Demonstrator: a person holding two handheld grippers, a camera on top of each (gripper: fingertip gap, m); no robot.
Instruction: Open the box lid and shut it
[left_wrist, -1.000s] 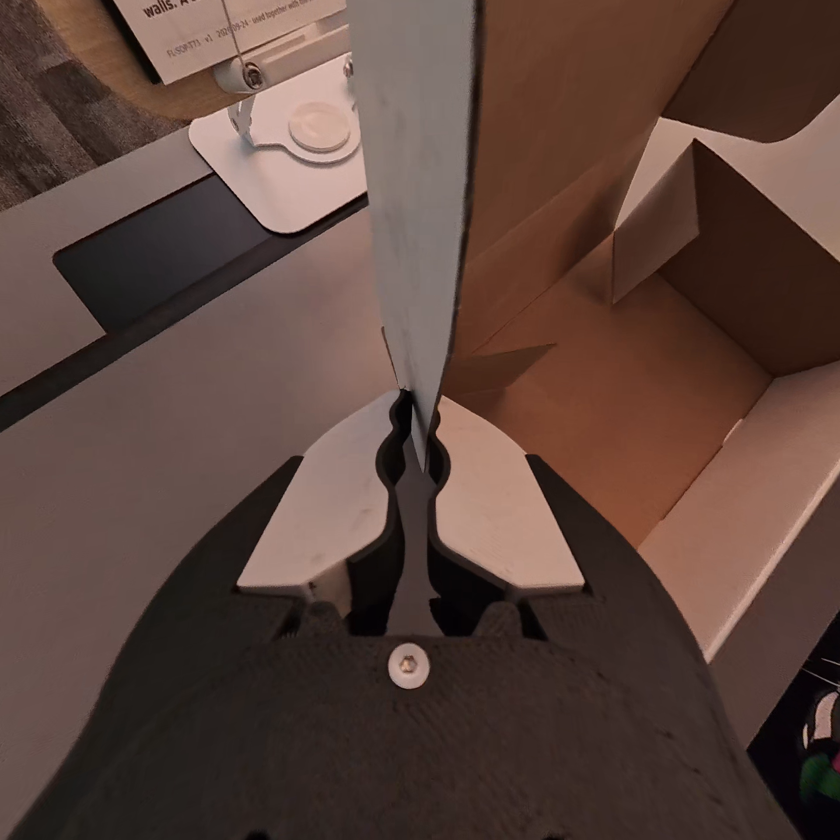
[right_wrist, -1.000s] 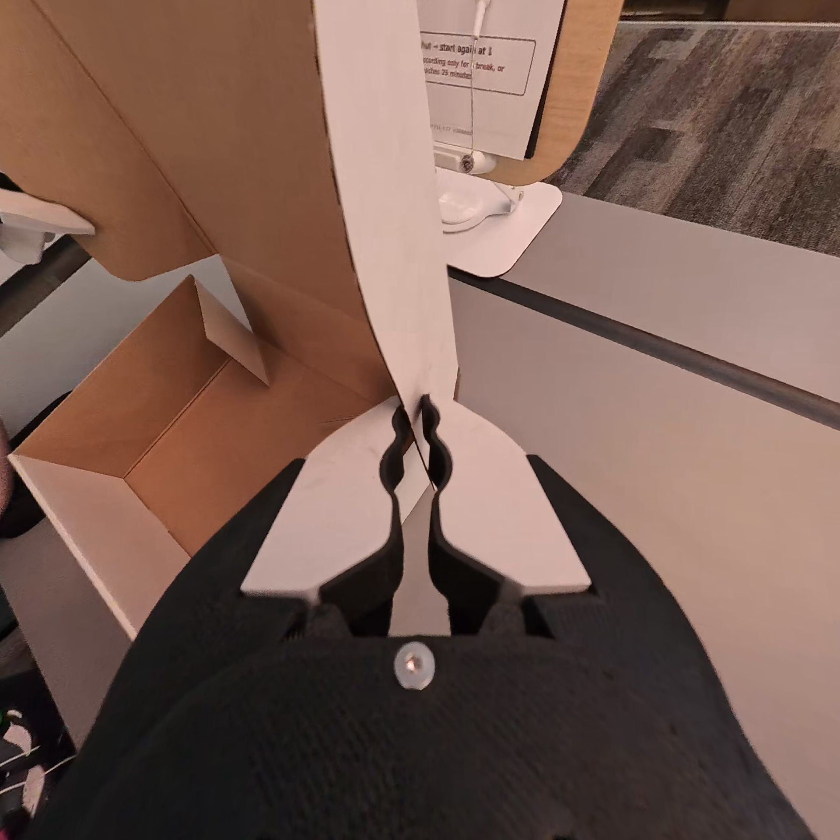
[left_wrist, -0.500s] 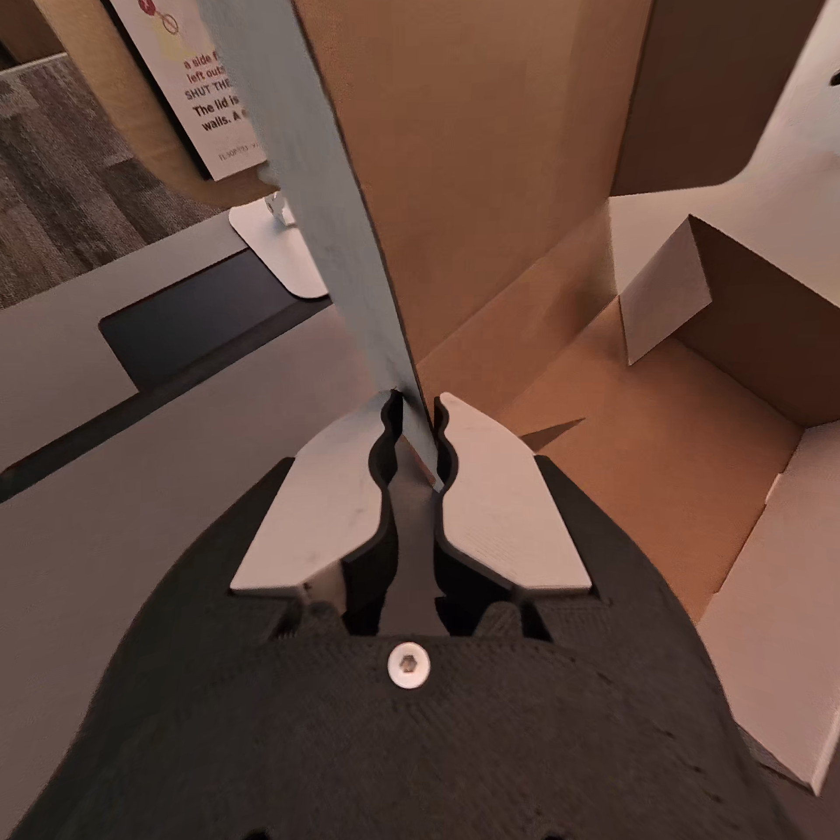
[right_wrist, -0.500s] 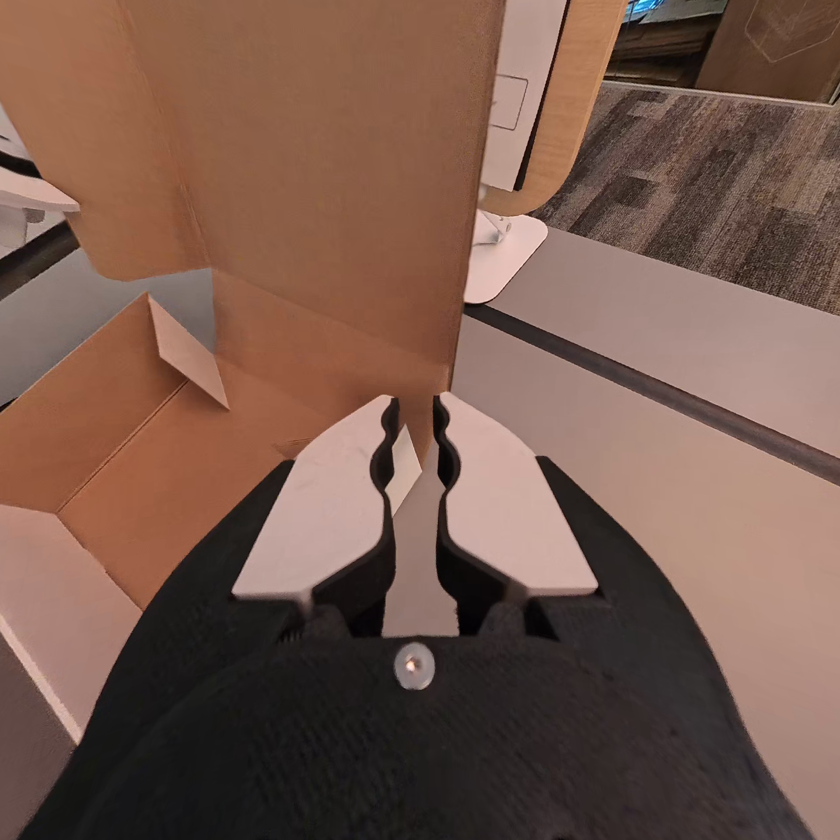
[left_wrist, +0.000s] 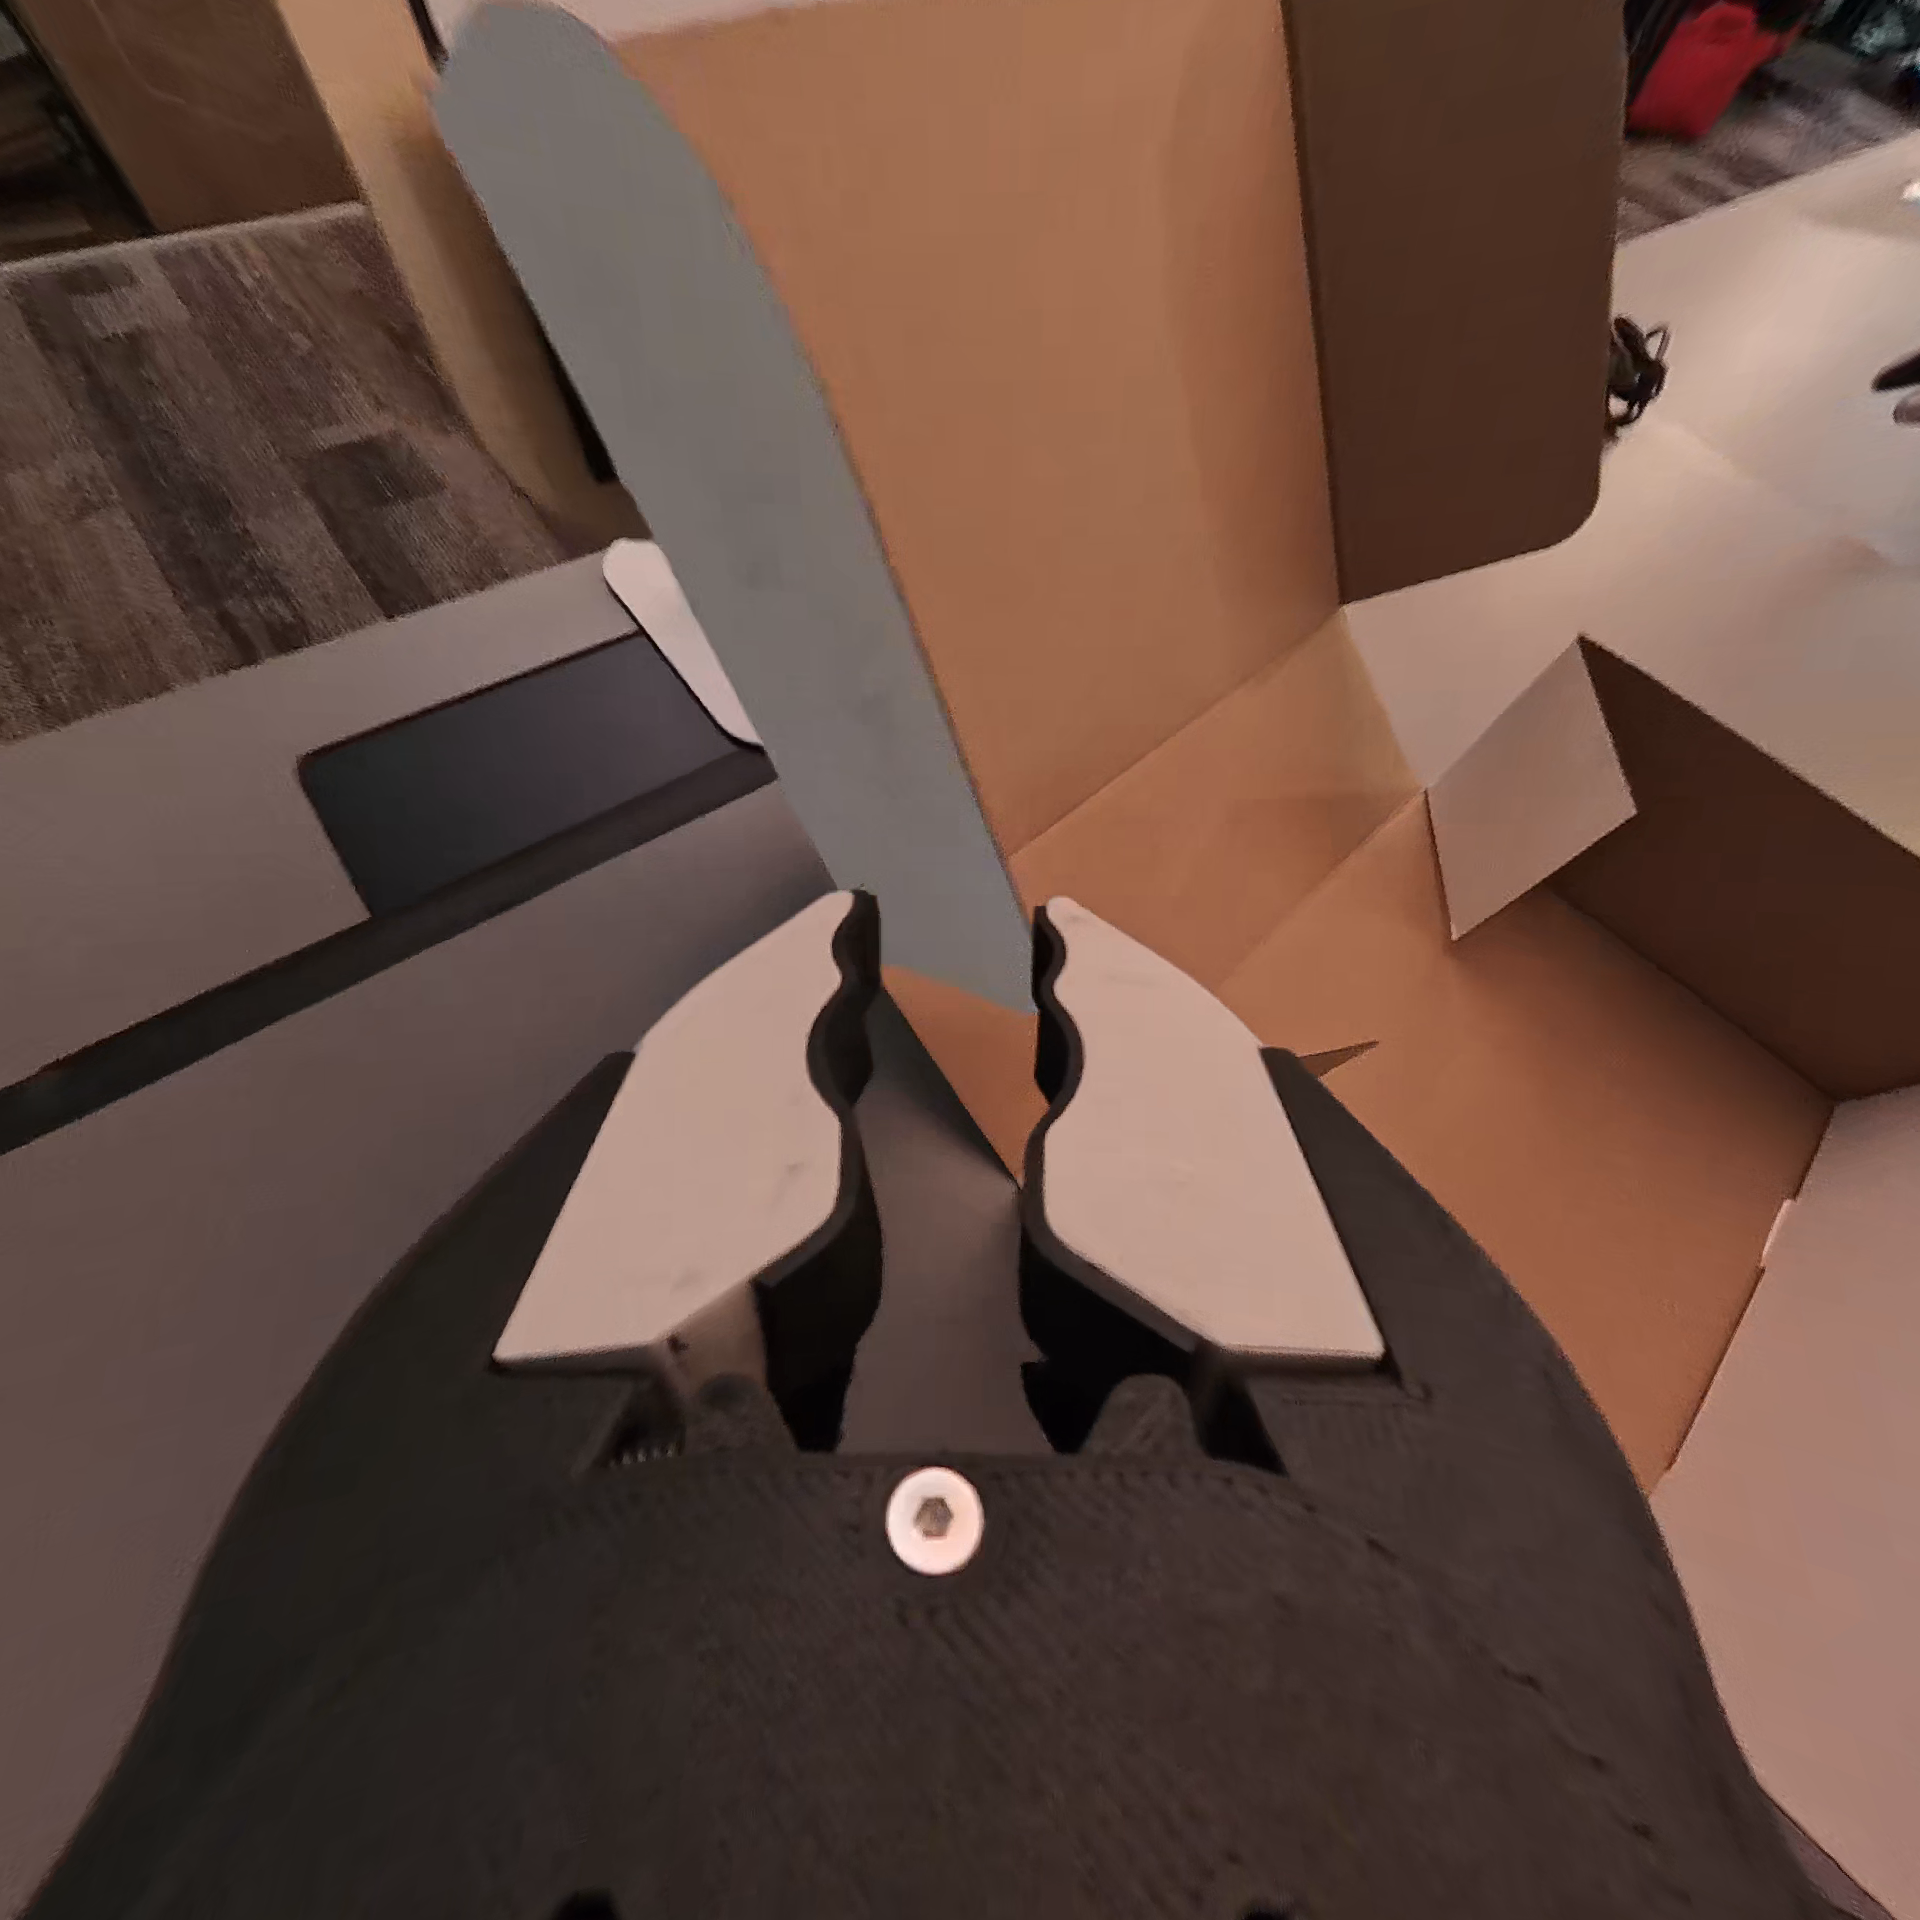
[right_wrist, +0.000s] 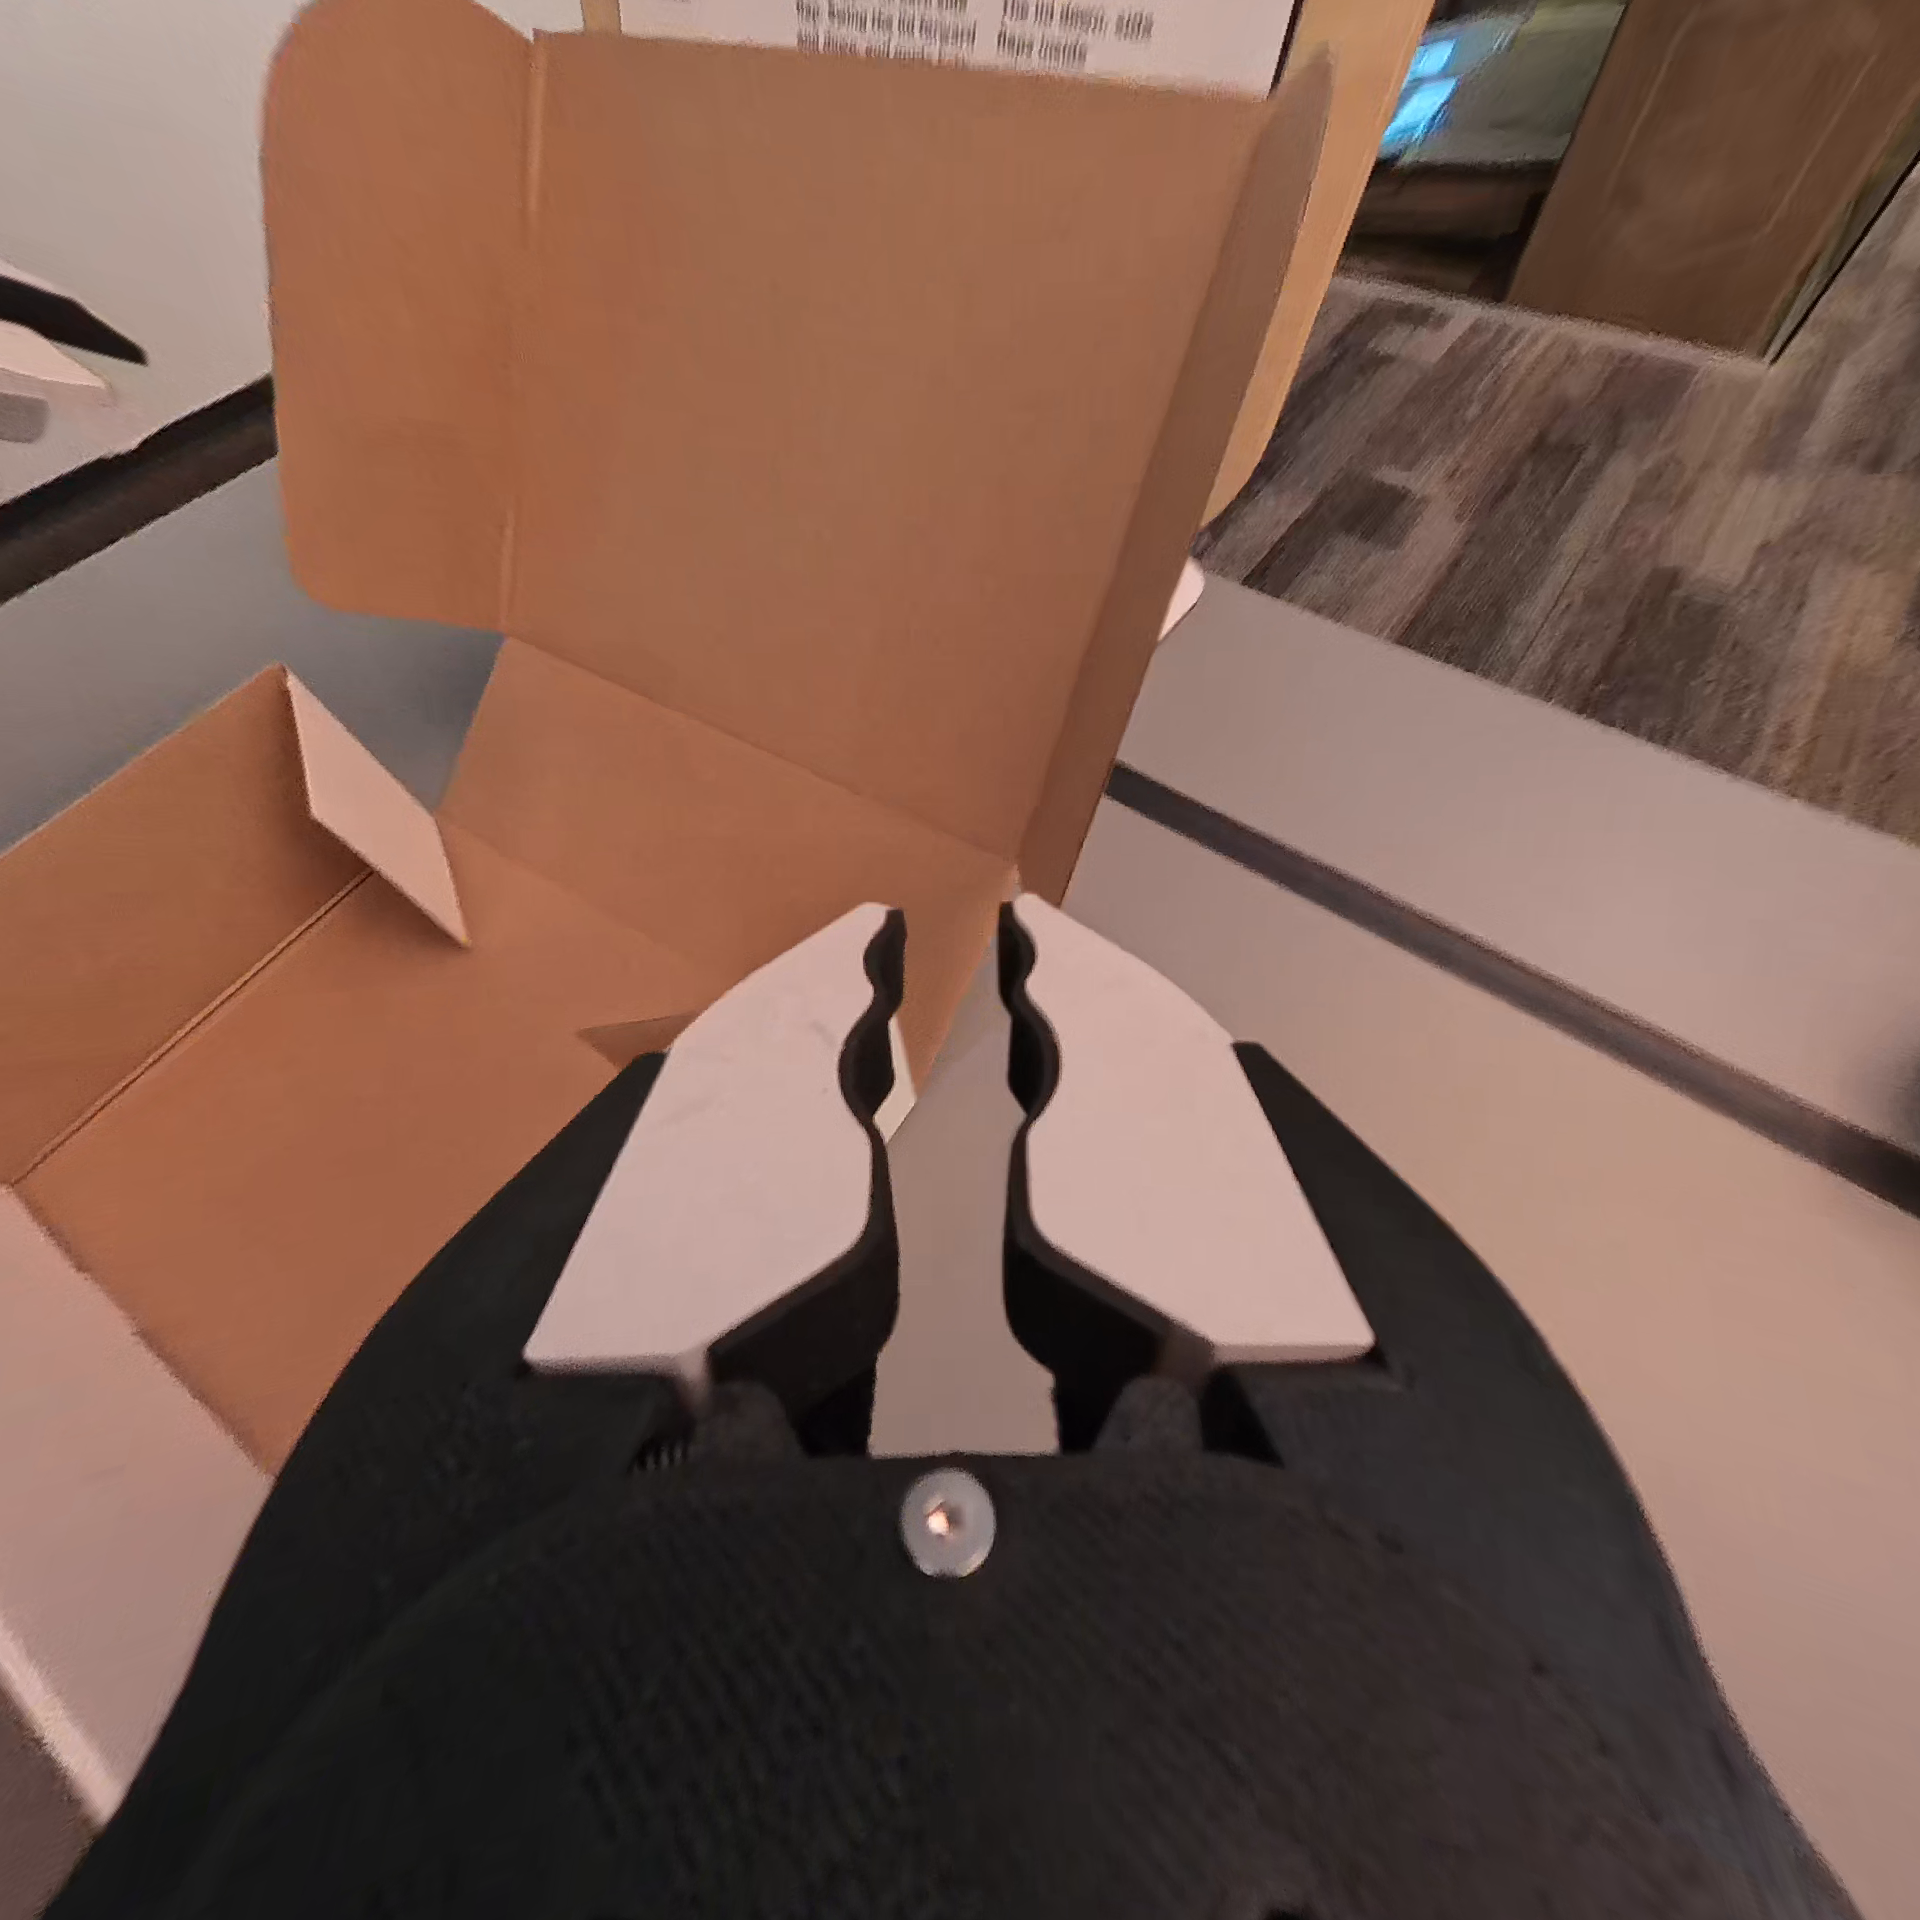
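Note:
The cardboard box (left_wrist: 1507, 1122) lies open on the table, white outside and brown inside. Its lid (left_wrist: 1039, 416) stands upright at the back. My left gripper (left_wrist: 951, 920) is open, with the lid's left side flap (left_wrist: 727, 520) just beyond its fingertips and not clamped. In the right wrist view the lid (right_wrist: 810, 416) faces me. My right gripper (right_wrist: 951, 920) is open, and the lower end of the lid's right side flap (right_wrist: 1195, 499) sits loose in the gap between its fingers. The box's inside (right_wrist: 312, 1091) is empty.
The grey table (right_wrist: 1558, 1299) has a dark groove (right_wrist: 1455, 945) behind the box and a dark inset panel (left_wrist: 499, 790). A white stand base (left_wrist: 665, 613) with a printed sheet (right_wrist: 935, 26) stands behind the lid. Carpet floor (right_wrist: 1558, 468) lies beyond the table.
Both grippers were shut on the lid's side flaps one second ago. They have since opened, let go and drawn back a little. The lid has stayed upright.

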